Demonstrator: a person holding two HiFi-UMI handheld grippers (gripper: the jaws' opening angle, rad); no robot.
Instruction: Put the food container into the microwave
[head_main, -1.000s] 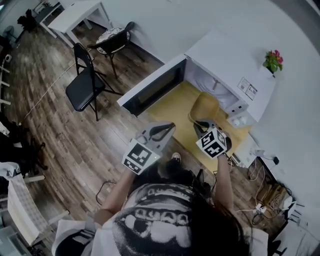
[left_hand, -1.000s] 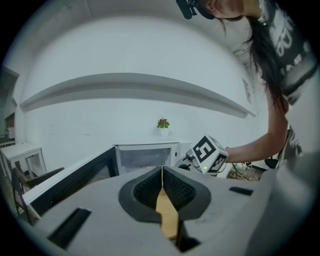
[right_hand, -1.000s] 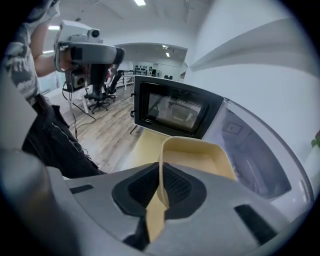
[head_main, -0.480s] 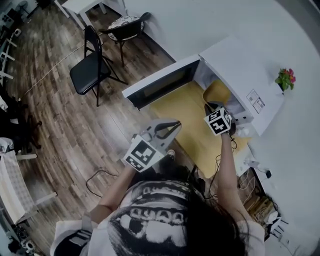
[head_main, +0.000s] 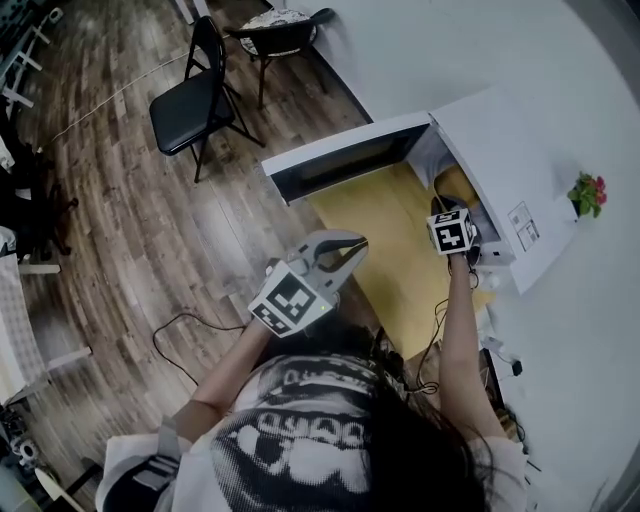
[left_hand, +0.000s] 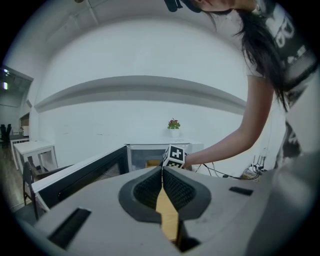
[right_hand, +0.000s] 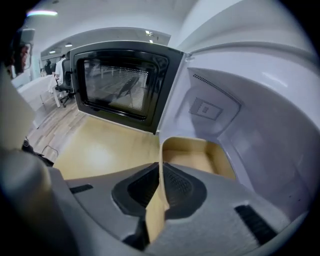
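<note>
A person stands before an open microwave (head_main: 500, 150) with a claw in each hand. The left claw (head_main: 352, 247) is held back from the microwave, over the near edge of the yellow tabletop (head_main: 385, 235) that carries it. Its jaws are clenched tip to tip with nothing between them; in its own view the left claw (left_hand: 162, 169) points toward the microwave, and a strip of the tabletop (left_hand: 167, 220) shows through the gap behind the tips.

The person's right arm is stretched out to the microwave's mouth, where the right claw (head_main: 447, 207) reaches in. In its own view the right claw (right_hand: 161, 170) is clamped on the near wall of the container (right_hand: 192, 156), one jaw on each side of the thin tan wall. The container (head_main: 458, 185) is an open, tan, round-cornered tub, and it sits inside the microwave's white cavity (right_hand: 240, 125), just past the opening. Whether its base rests on the cavity floor cannot be told.

The microwave's door (head_main: 345, 160) stands swung wide open to the left of the cavity, its dark window facing the tabletop (right_hand: 105, 150). The door (right_hand: 120, 85) fills the left side of the right gripper view.

Beyond the microwave a small plant (head_main: 588, 190) with pink flowers stands against the white wall. Well to the microwave's left, a black folding chair (head_main: 195, 100) stands on the wood floor (head_main: 130, 230).
</note>
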